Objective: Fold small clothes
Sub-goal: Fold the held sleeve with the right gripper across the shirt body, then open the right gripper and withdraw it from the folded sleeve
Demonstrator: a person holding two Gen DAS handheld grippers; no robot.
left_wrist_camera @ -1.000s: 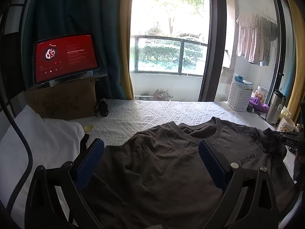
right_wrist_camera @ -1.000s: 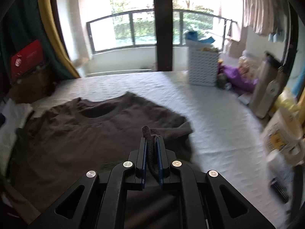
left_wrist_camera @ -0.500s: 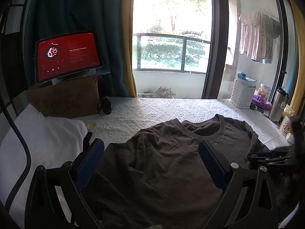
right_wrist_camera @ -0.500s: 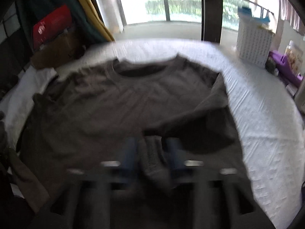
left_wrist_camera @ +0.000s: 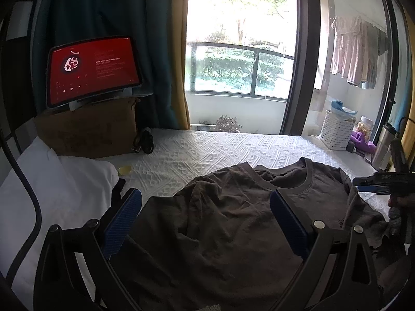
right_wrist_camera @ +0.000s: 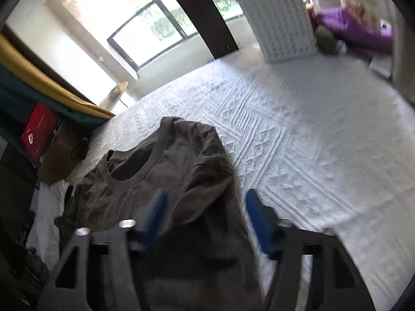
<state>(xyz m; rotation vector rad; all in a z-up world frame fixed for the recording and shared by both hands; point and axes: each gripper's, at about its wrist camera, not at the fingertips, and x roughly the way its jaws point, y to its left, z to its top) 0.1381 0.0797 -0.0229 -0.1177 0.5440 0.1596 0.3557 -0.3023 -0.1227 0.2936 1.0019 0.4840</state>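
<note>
dark brown t-shirt (left_wrist_camera: 223, 223) wrinkled, collar at 12, right sleeve folded in over chest | lies on white textured bedspread (right_wrist_camera: 298, 129) | left gripper (left_wrist_camera: 205, 215) jaws wide apart above shirt | right gripper (right_wrist_camera: 205, 217) jaws apart, nothing held, blurred

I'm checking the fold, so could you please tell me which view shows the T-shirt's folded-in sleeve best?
The right wrist view: the sleeve lies folded over the T-shirt in plain sight, though slightly blurred. The left wrist view shows that side only at its right edge, bunched near the right gripper.
</note>
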